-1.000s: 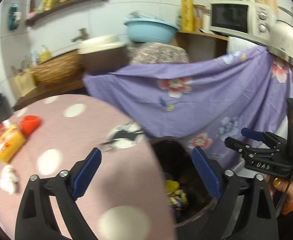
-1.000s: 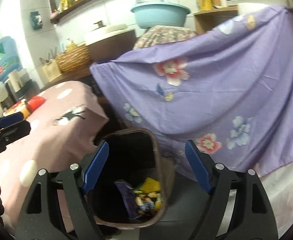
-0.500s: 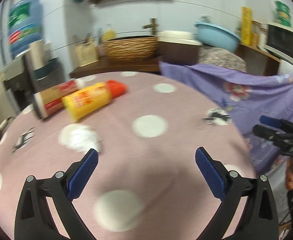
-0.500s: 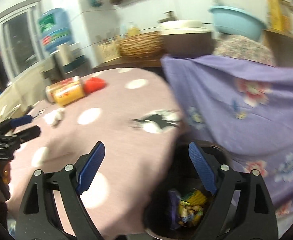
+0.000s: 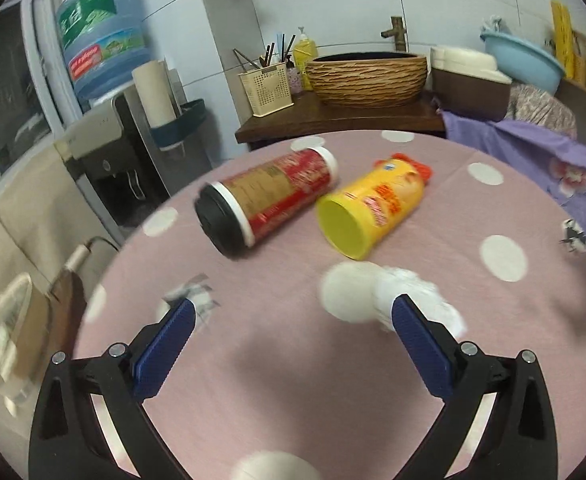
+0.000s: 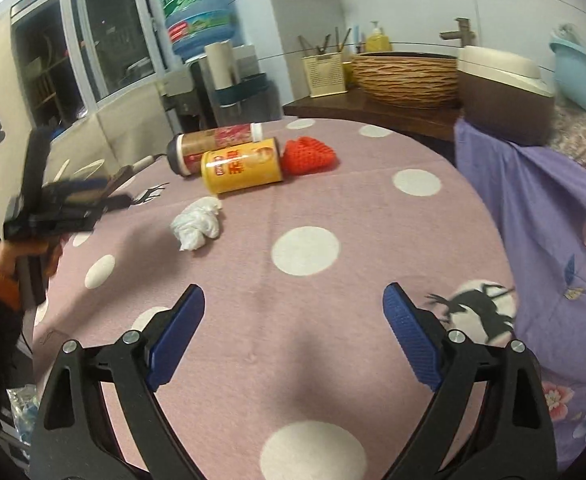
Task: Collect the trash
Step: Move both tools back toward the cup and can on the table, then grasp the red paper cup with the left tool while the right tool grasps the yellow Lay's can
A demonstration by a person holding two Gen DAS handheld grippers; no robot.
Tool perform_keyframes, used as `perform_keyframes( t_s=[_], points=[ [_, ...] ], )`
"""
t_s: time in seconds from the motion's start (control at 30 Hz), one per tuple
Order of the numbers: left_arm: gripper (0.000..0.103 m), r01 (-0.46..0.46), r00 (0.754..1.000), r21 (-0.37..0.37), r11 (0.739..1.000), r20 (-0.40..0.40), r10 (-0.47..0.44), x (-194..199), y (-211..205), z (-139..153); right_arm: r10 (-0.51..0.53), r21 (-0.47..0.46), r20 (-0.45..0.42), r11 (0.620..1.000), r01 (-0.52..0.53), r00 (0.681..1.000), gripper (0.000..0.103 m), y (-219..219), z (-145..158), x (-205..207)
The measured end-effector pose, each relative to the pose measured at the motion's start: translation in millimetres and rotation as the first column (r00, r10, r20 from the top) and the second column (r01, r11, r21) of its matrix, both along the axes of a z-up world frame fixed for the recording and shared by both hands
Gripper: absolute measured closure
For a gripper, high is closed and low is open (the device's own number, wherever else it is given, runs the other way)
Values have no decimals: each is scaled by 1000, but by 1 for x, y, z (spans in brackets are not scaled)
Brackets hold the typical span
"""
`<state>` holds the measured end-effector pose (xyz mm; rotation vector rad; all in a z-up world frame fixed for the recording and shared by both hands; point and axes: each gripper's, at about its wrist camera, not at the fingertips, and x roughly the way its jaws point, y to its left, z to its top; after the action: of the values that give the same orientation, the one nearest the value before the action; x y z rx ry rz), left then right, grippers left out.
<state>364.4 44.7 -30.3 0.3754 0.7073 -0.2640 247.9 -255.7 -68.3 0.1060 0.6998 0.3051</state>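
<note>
On the pink dotted tablecloth lie a red canister with a black end, a yellow canister, a red lid or mesh piece and a crumpled white tissue. My left gripper is open and empty, just short of the tissue, whose right part sits behind the right finger. It also shows in the right wrist view. My right gripper is open and empty above the table's near part.
A purple flowered cloth hangs right of the table. Behind stand a wooden counter, a woven basket, a utensil holder, a brown box and a water dispenser.
Both grippers have swung left from the bin beside the purple cloth to over the table. The left one has come close to the tissue and canisters. The bin has left both views.
</note>
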Motion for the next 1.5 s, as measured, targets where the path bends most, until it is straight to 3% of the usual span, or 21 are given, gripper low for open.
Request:
perform_keyframes(
  t_s=[0.27,0.53,0.6,0.67,0.73,0.8,0.9,1.0,1.1,1.3,1.43,1.5],
  points=[
    [5,147,987,231,962,-91,-129,92,-20,12,109,-82,-33,990,-111,994,13,38,0,31],
    [5,264,958,415,871,-216,-187,173,-52,-12,250,-113,-73,960,-258,965,13,64,2,69],
    [5,305,944,432,849,-258,-208,181,-58,-18,299,-157,-47,940,-302,953,13,71,8,77],
    [5,357,924,471,807,-303,-232,187,-64,-29,374,-190,-20,909,-370,927,13,78,14,89],
    [5,391,905,482,785,-355,-233,191,-65,-39,423,-232,-25,879,-416,906,13,84,16,100],
    [5,394,903,498,772,-366,-225,197,-64,-46,463,-311,-20,840,-445,886,13,90,15,113],
    [5,383,897,463,799,-394,-202,209,-61,-51,496,-374,-19,802,-466,868,13,92,14,134],
    [6,392,888,481,784,-419,-188,216,-62,-64,500,-380,-46,792,-478,865,13,92,11,154],
    [22,411,880,479,775,-430,-202,216,-62,-73,530,-418,-66,755,-506,845,13,99,4,160],
    [28,411,873,354,840,-419,-251,210,-52,-60,616,-550,-87,626,-553,783,13,126,-7,164],
    [28,377,893,299,877,-367,-259,194,-30,-45,677,-638,-107,515,-573,728,13,145,-10,169],
    [28,359,900,258,897,-350,-260,183,-15,-39,681,-679,-127,471,-563,721,14,152,-16,177]
  ],
)
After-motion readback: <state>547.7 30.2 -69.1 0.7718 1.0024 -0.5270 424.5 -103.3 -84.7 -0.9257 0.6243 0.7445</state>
